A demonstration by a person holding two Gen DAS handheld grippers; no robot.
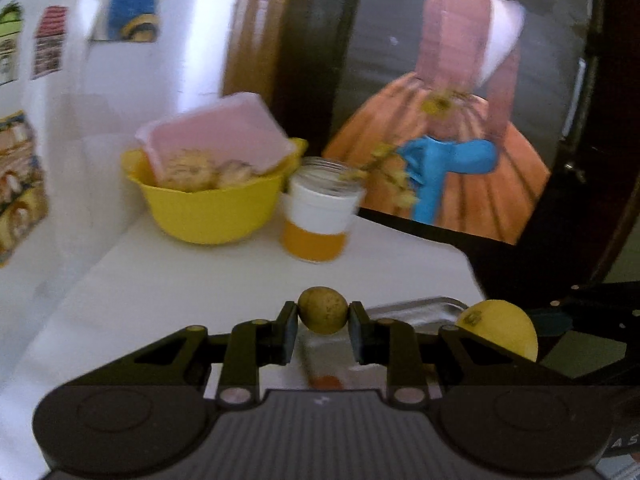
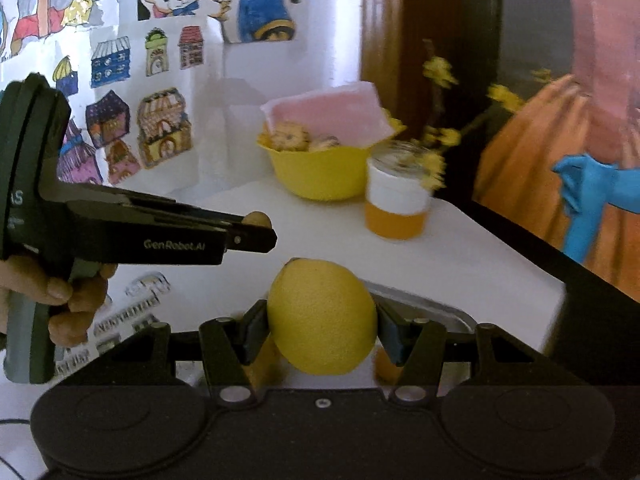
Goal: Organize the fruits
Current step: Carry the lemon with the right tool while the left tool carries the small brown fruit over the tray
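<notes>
Left claw pinches small brownish fruit, lifted above white desk. Right claw clamps lemon at widest girth, likely for secure carry. Metal tray just behind lemon; yellow bowl at 12 o'clock, probable destinations.

Yellow-brown speckled small fruit; bright yellow lemon. Black grippers: left, right. Yellow bowl at the table's far edge, pink lid inside. Jar banded white over orange. White table, silver tray.
</notes>
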